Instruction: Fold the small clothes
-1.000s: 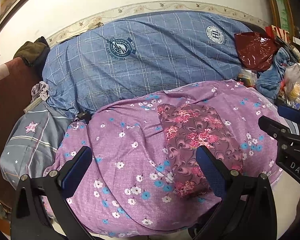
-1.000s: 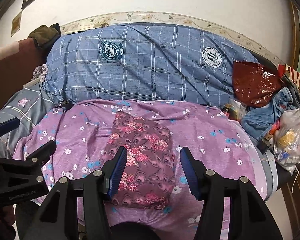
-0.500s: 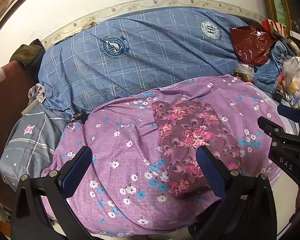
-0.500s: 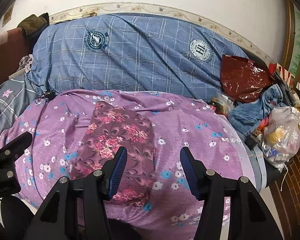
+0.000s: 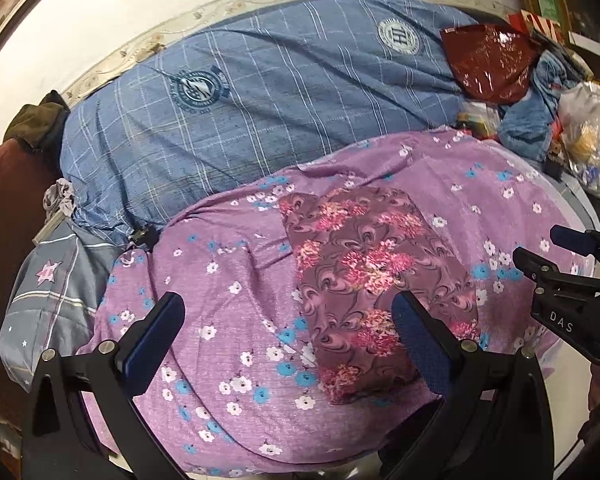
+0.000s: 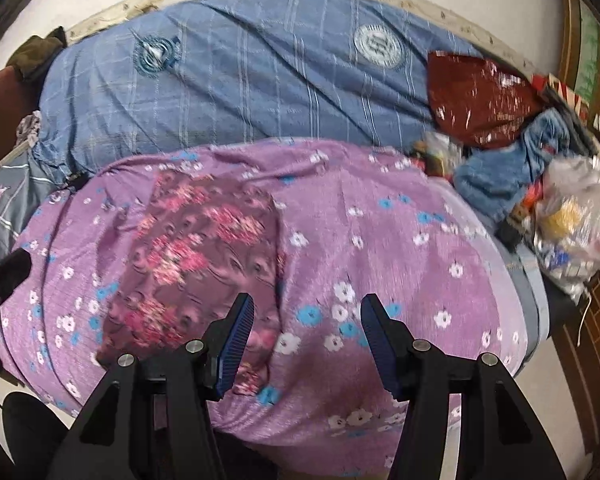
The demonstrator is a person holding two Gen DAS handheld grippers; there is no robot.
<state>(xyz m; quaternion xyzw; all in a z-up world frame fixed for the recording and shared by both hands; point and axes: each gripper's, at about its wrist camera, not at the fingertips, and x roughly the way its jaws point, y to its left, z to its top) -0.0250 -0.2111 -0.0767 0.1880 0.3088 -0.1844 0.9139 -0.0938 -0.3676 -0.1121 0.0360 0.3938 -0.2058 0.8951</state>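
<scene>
Bed: lilac flowered sheet is covering the near part, blue checked bedding lying behind it. Maroon floral garment, folded oblong, is lying on the sheet, long axis running away from the claws. Left claw, gaping wide, empty, is hovering left of the garment's near end. Right claw, moderately open, empty, is hovering at its near right corner, nearer.

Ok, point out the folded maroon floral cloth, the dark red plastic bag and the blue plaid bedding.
folded maroon floral cloth [image 5: 372, 276], left wrist view, centre of its top face
dark red plastic bag [image 5: 488, 60], left wrist view, middle
blue plaid bedding [image 6: 260, 88], right wrist view, middle
</scene>
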